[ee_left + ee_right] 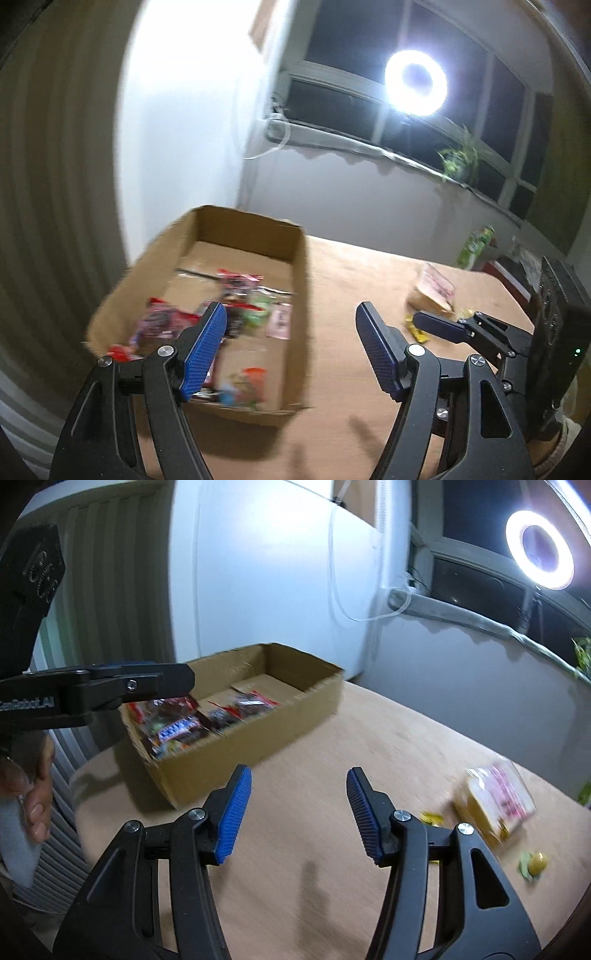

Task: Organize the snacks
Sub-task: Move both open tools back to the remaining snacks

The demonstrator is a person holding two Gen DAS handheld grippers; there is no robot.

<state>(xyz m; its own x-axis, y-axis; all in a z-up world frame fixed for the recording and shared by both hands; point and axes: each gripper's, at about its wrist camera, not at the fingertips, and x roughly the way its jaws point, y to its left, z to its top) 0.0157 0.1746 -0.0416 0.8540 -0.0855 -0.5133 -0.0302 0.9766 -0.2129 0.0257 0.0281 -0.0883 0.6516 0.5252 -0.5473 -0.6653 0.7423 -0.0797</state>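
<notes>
A curtain (55,184) with vertical folds is hanging at the far left; beside it, an open cardboard box (301,295) is sitting on the left part of the tan table (351,369), and wrapped snacks (236,306) in red, green and pink are lying inside it on the box floor, blurred in the left wrist view; from the right wrist view, red packets and a blue-labelled bar (177,731) are showing in the near end of the same box (258,746).

The left gripper (291,350) is hovering with its blue pads spread wide and nothing between them, one finger over the box and the other over bare table; in the right wrist view it (147,686) is reaching in from the left above the box's near end, side-on, so its spread is not readable there.

The right gripper (299,812) is hovering over bare table with its jaws wide apart and holding nothing; its tip (443,326) is showing in the left wrist view, near a yellow wrapper (415,326).

Further right, a pink-and-tan snack pack (495,805) is lying on the table, well apart from the box; a small yellow candy (432,818) is lying just beside it, and a green-and-yellow sweet (533,864) is sitting near the table edge; a ring light (539,550) is glowing against a dark window (369,48); a potted plant (458,158) is standing on the sill.
</notes>
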